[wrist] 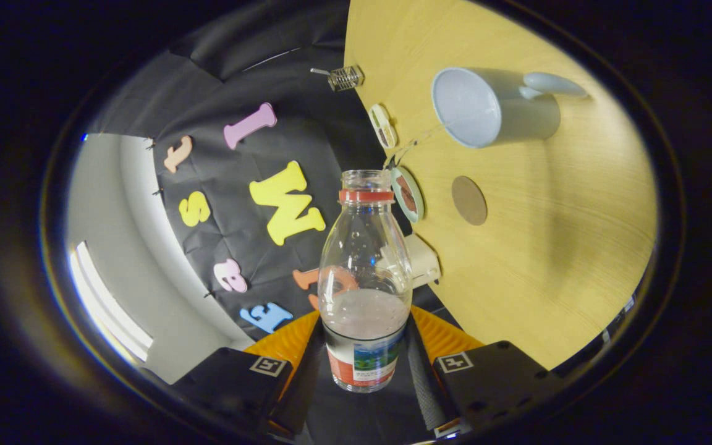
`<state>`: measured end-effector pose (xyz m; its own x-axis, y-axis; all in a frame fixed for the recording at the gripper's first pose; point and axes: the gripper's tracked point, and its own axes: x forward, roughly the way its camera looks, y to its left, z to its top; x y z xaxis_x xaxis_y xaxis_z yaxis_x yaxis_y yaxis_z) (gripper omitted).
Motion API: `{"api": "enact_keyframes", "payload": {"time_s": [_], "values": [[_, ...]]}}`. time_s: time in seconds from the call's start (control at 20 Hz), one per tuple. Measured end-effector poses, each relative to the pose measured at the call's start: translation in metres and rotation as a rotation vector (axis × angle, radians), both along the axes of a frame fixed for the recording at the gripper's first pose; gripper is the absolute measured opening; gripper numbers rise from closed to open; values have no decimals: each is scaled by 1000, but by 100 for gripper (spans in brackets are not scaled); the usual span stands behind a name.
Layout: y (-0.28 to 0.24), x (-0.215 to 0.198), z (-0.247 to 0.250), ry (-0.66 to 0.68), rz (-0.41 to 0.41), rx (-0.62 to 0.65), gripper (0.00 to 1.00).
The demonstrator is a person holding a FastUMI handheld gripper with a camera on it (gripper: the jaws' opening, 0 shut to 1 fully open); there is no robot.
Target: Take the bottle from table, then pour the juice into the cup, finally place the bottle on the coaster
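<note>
We've got the gripper [365, 364] closed around the clear plastic bottle [365, 278], both fingers pressing its labelled lower body, lifted off the table and tipped hard toward the pale mug [486, 108]. The cap's off and the smooth walls are slick, so it could slip, or the cloudy juice could splash the wooden table [547, 247] instead. The round coaster [469, 200] lies beyond the neck.

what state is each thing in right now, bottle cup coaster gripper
bottle: uncapped, partly filled, held between the fingers, off the table
gripper: shut on the bottle, rolled so the table looks tilted
cup: on the table, mouth facing the camera, looks empty
coaster: flat on the table beyond the bottle, nothing on it
</note>
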<state>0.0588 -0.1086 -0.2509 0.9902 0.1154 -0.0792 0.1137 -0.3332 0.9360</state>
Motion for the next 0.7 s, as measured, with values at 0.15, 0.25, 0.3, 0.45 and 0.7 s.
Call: {"api": "enact_keyframes", "payload": {"time_s": [0.15,0.25,0.3,0.45,0.7], "values": [[-3,0,3,0,-4,14,73],[-1,0,2,3,-2,29,73],[-1,0,3,4,-1,41,73],[-2,3,8,6,4,70,74],[-15,9,16,6,-16,106,74]]}}
